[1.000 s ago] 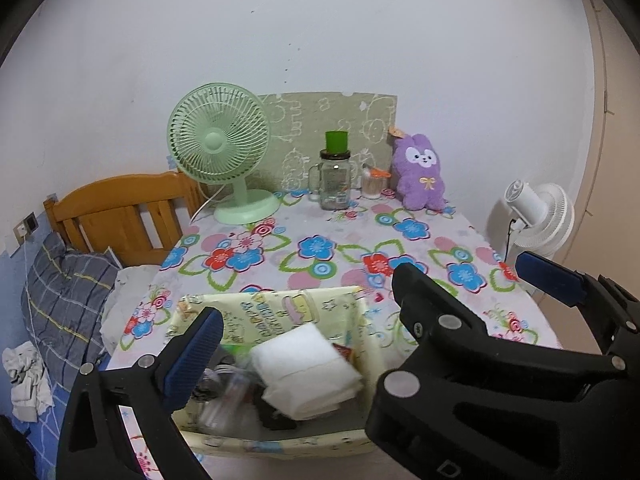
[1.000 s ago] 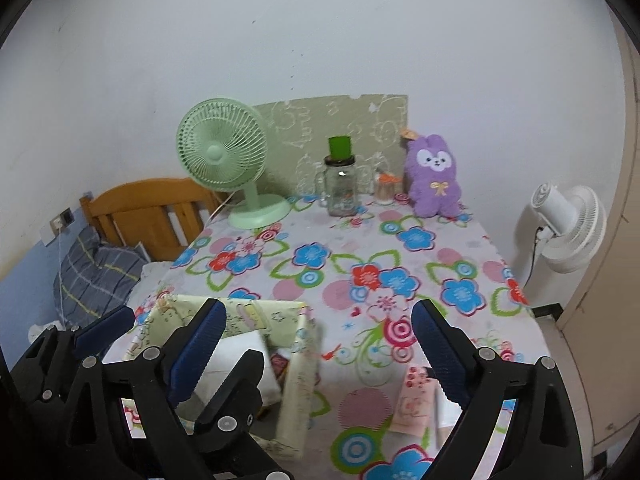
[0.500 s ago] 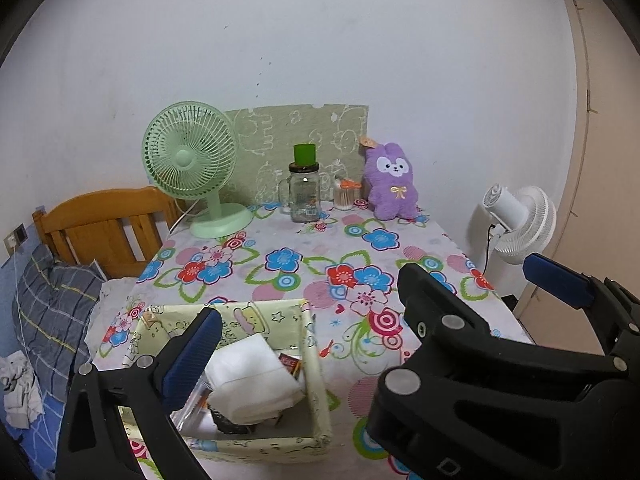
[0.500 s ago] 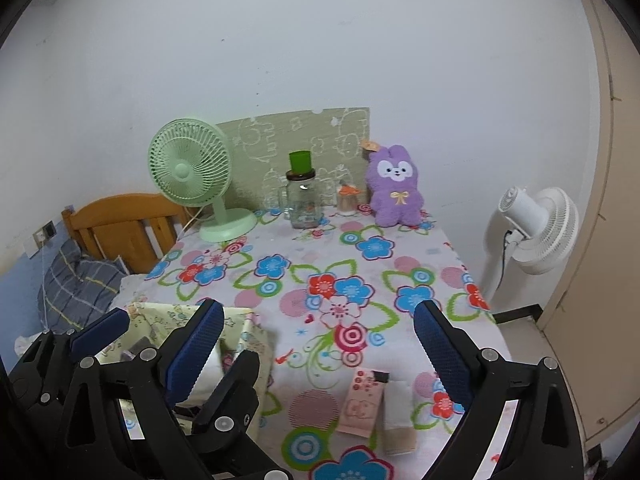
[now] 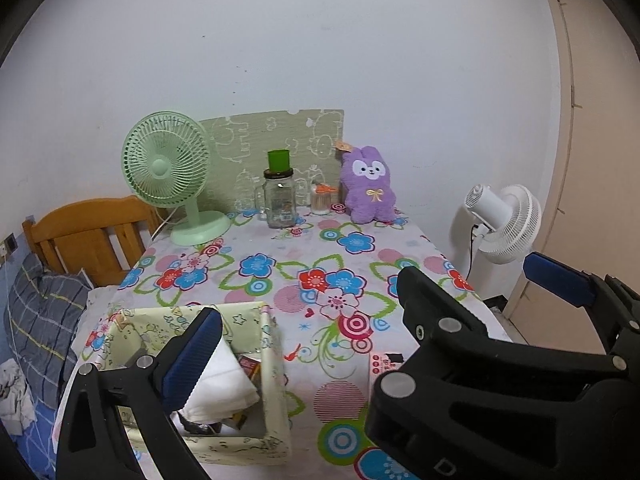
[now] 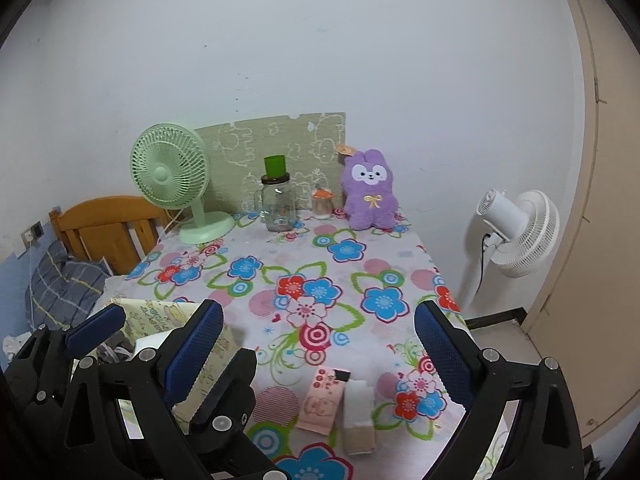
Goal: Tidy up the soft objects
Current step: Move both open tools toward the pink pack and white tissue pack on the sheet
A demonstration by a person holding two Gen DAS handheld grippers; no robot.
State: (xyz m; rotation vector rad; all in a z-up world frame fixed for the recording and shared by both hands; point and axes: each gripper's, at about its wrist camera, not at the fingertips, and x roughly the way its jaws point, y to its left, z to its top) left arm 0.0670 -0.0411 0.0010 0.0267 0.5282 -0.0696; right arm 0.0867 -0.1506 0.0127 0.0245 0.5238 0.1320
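Both grippers, left [image 5: 360, 300] and right [image 6: 316, 340], are wide open and hold nothing; a white cloth [image 5: 224, 384] is in the box [image 5: 272, 360], but two packs [image 6: 324, 404] wait beside it.

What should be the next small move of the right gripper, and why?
Probably lower the right gripper toward the pink packet lying flat on the tablecloth. Its fingers stand open and empty above it, and the fabric box beside it already holds soft items.
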